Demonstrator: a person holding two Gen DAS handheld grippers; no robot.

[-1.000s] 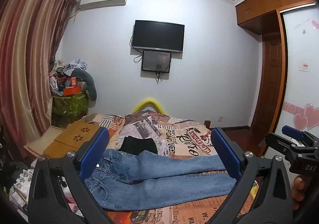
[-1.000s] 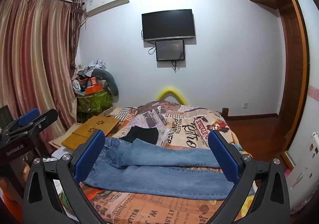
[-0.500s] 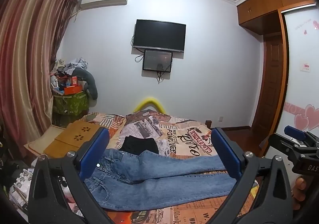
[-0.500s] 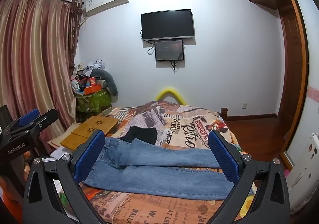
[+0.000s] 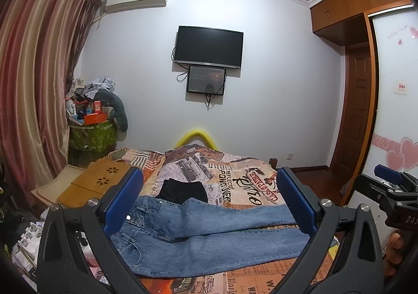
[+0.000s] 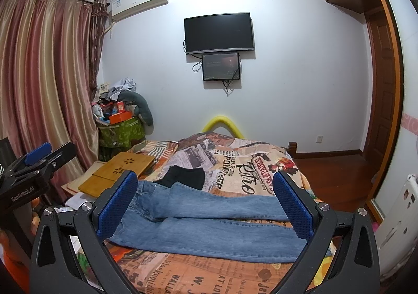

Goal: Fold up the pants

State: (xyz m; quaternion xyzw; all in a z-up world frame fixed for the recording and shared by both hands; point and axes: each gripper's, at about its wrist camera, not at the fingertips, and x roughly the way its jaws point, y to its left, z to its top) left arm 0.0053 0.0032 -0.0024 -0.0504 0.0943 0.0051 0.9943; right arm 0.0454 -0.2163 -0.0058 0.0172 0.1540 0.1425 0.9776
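Note:
Blue jeans (image 5: 209, 241) lie flat across the near part of the bed, waist to the left, legs to the right; they also show in the right wrist view (image 6: 209, 223). My left gripper (image 5: 209, 205) is open and empty, held above and in front of the jeans. My right gripper (image 6: 205, 205) is open and empty, likewise apart from the jeans. The right gripper also shows at the right edge of the left wrist view (image 5: 394, 189), and the left gripper at the left edge of the right wrist view (image 6: 39, 160).
The bed has a newspaper-print cover (image 6: 243, 171). A folded black garment (image 6: 186, 176) lies just behind the jeans. A wooden lap tray (image 6: 120, 171) sits at the bed's left side. A cluttered green box (image 6: 120, 132), curtains and a wall TV (image 6: 219, 32) stand beyond.
Both views have shifted only slightly; the jeans have not moved and both grippers stay open.

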